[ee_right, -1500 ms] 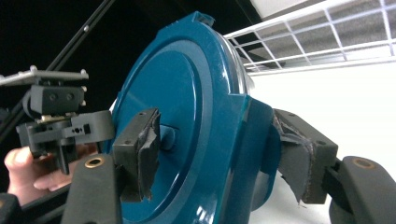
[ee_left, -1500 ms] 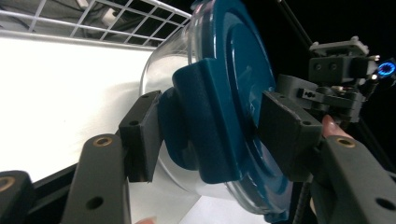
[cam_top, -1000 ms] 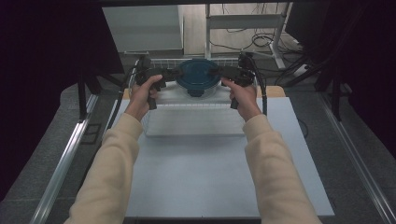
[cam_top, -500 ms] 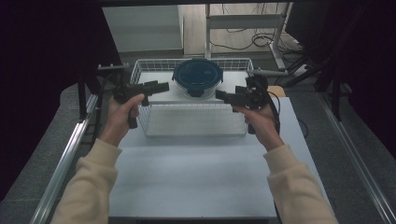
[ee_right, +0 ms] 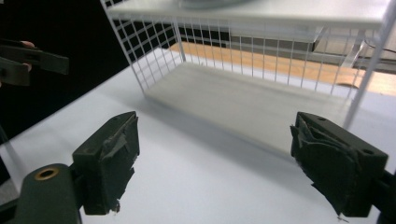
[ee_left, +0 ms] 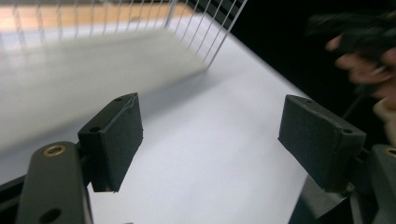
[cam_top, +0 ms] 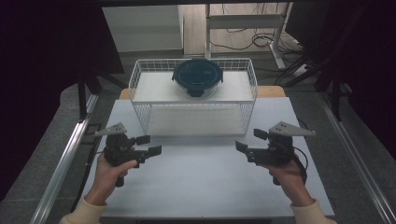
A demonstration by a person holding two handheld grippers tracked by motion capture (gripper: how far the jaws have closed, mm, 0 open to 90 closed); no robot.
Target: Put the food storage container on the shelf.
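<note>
With both jaws apart and empty, the left gripper (cam_top: pixel 148 145) and right gripper (cam_top: pixel 247 141) are hovering near the wire rack (cam_top: pixel 140 109), risking snagging its wires.

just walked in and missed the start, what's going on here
A person holds the left gripper and right gripper over the white table, both open and empty. A round dark-blue lidded container sits on the upper shelf of the white wire rack behind them, untouched.
</note>
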